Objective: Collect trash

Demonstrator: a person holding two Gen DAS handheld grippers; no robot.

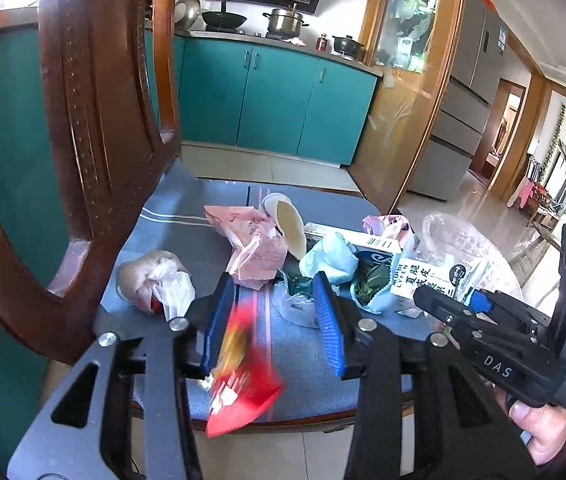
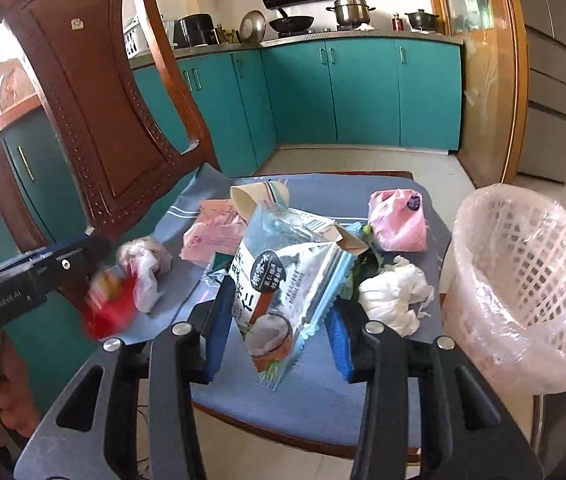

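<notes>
Trash lies heaped on the blue padded chair seat (image 2: pixel 315 384). The right gripper (image 2: pixel 279 316) is clamped on a crinkled blue-and-white coconut snack pouch (image 2: pixel 283 292), raised over the seat's front edge. The left gripper (image 1: pixel 271 320) has a blurred red snack wrapper (image 1: pixel 243 372) between its blue pads; whether both pads press it cannot be told, as only the left pad appears to touch.

Remaining on the seat: a crumpled pink plastic bag (image 2: pixel 399 220) toward the far right corner, a wad of white tissue (image 2: pixel 395 292) near the right edge, a knotted translucent bag (image 1: pixel 155 280) by the left edge, and a tipped paper cup (image 2: pixel 251 196) toward the back.

A white lattice wastebasket lined with clear film (image 2: pixel 523 280) stands just beside the seat's right edge. The carved brown wooden chair back (image 2: pixel 83 92) rises at the left. Beyond are teal kitchen cabinets (image 2: pixel 363 92) and a pale tiled floor (image 2: pixel 363 160).
</notes>
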